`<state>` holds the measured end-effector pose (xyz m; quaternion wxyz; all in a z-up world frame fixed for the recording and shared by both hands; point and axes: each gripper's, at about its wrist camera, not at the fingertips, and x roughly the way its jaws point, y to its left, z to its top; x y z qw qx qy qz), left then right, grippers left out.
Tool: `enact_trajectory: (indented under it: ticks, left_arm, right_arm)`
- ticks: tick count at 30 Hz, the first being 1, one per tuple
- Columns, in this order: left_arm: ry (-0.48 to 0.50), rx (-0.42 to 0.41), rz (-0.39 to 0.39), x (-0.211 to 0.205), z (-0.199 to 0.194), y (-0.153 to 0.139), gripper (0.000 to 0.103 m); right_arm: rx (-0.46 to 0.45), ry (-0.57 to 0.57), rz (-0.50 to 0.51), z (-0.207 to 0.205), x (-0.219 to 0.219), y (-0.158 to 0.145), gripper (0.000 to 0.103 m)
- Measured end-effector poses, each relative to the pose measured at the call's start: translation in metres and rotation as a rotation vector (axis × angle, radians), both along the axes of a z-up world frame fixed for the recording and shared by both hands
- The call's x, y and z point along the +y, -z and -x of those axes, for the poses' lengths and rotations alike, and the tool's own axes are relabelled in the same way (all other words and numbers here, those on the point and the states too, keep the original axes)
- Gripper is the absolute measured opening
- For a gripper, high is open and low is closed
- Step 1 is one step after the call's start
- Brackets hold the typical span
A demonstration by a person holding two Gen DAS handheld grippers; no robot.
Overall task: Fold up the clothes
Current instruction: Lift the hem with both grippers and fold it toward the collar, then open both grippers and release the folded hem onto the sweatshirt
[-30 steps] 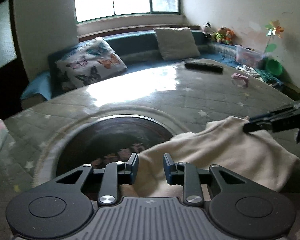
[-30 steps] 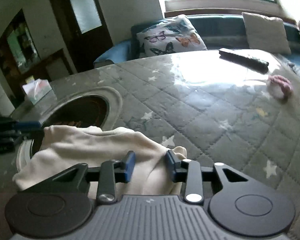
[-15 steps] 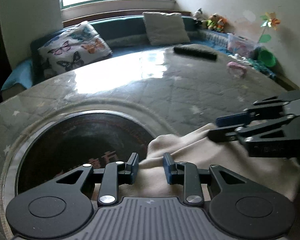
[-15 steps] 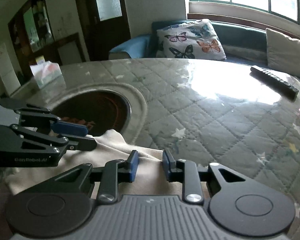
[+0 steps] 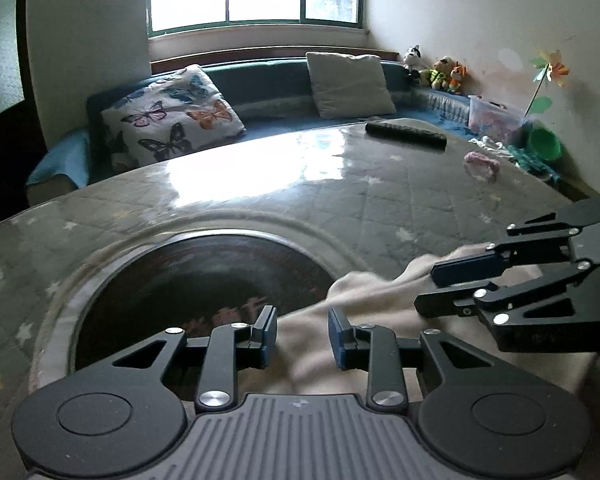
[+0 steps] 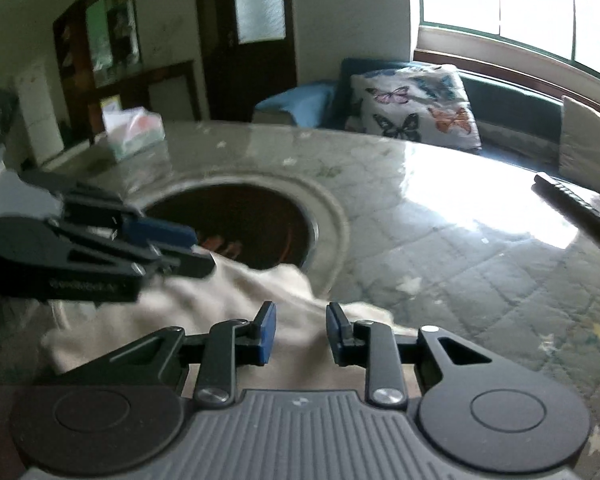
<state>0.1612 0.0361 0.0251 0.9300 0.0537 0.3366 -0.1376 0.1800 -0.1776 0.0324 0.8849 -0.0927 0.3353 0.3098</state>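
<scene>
Bunched cream garment (image 5: 380,304) now lies closer between both tools.

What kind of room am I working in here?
Most likely a home living room: a window bench with a butterfly cushion, soft toys in the corner, and a remote control on the quilt-covered table.

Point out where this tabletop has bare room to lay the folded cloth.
Free: the quilted table between the round dark inset and the remote, and the stretch nearer the pink item. Crowded: the near edge, where the cream cloth, left gripper and right gripper bunch.
</scene>
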Motion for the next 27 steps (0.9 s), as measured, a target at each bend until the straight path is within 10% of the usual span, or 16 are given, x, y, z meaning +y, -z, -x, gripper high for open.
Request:
enact_trajectory:
  ticks: [27]
  left_arm:
    - [-0.161,-0.032,-0.002,0.047,0.042,-0.005,0.037]
  right_arm:
    - [-0.155,-0.311,0.057,0.108,0.091,0.003,0.04]
